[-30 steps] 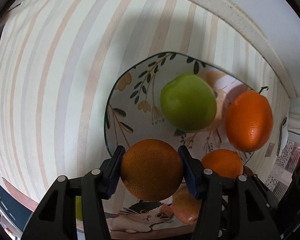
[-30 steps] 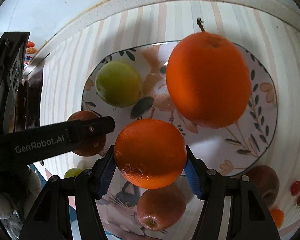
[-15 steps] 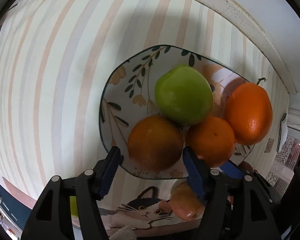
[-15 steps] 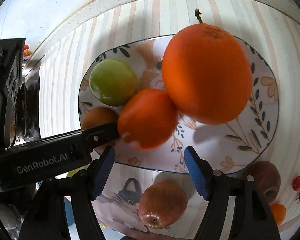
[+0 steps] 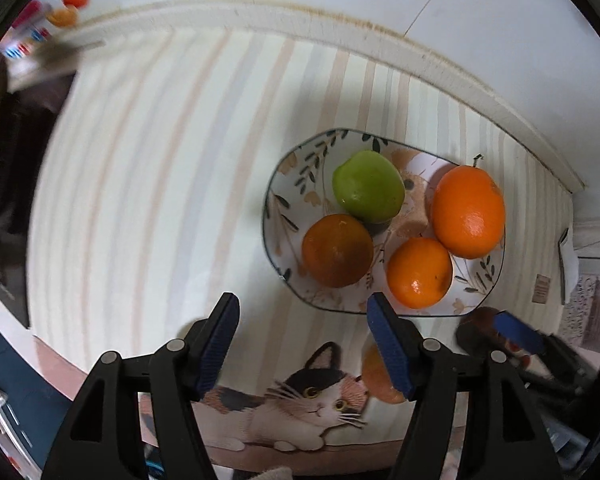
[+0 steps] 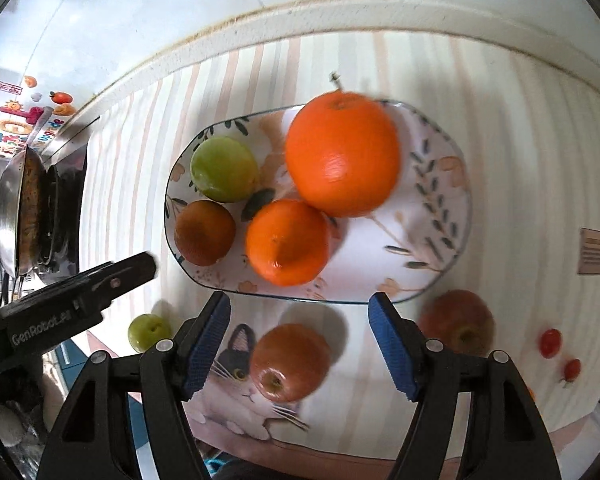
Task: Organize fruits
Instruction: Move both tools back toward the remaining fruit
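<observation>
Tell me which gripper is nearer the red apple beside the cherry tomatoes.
Right. The right gripper hangs just beside the red apple; the left gripper is across the plate.

Both tongs, left [image 5: 302, 342] and right [image 6: 300, 344], point downward, jaws apart and empty.

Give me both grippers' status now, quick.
Left gripper: jaws open, holding nothing; they have just been opening, nothing between them.
Right gripper: jaws open, holding nothing; they have just been opening, nothing between them.
</observation>
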{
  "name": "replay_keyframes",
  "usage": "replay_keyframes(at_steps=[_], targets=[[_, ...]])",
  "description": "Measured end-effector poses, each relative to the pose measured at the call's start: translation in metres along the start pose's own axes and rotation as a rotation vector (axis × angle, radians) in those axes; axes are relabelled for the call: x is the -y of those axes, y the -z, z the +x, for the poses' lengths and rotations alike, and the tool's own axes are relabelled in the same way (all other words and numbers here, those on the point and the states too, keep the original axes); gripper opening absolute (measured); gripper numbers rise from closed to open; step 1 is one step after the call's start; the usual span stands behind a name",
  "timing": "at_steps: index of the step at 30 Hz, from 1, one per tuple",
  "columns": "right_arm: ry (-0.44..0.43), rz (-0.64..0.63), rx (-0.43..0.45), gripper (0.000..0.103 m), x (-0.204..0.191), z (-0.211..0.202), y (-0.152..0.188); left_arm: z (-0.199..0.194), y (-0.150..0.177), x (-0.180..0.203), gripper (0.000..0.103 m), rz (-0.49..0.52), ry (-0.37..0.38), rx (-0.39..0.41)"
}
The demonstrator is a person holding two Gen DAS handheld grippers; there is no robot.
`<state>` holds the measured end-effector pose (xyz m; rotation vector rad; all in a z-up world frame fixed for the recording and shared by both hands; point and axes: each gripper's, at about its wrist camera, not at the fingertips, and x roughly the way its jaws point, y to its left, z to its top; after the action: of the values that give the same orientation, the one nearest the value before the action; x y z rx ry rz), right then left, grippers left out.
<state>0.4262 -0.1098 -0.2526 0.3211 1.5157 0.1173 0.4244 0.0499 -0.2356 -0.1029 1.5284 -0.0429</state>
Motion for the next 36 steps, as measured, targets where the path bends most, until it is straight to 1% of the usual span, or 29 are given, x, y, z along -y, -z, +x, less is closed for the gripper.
replay_keyframes(at_steps=[2, 3, 4, 9, 16, 26, 30, 35, 36], targets=[[0.011, -0.008, 0.023, 0.081, 0.006, -0.011, 0.007, -0.012, 0.009, 0.001, 0.064, 0.019, -0.029, 0.053], [0.017, -0.012, 0.037, 0.088, 0.007, -0.018, 0.011, -0.018, 0.015, -0.001, 0.064, 0.028, -0.036, 0.07], [0.025, -0.019, 0.053, 0.09, 0.006, -0.023, 0.016, -0.025, 0.022, -0.001, 0.064, 0.037, -0.043, 0.095], [0.062, -0.068, 0.113, 0.091, 0.002, -0.049, 0.035, -0.047, 0.046, 0.003, 0.064, 0.065, -0.074, 0.181], [0.09, -0.108, 0.194, 0.091, -0.005, -0.082, 0.065, -0.071, 0.079, 0.006, 0.064, 0.069, -0.048, 0.251], [0.068, -0.144, 0.29, 0.091, -0.014, -0.131, 0.102, -0.111, 0.111, 0.013, 0.064, 0.088, -0.023, 0.342], [0.051, -0.147, 0.327, 0.091, -0.016, -0.148, 0.112, -0.124, 0.118, 0.016, 0.064, 0.084, -0.008, 0.371], [0.013, -0.118, 0.34, 0.091, -0.007, -0.158, 0.114, -0.128, 0.119, 0.021, 0.064, 0.08, 0.005, 0.384], [0.006, -0.101, 0.34, 0.091, -0.002, -0.158, 0.113, -0.126, 0.117, 0.023, 0.067, 0.082, 0.001, 0.379]])
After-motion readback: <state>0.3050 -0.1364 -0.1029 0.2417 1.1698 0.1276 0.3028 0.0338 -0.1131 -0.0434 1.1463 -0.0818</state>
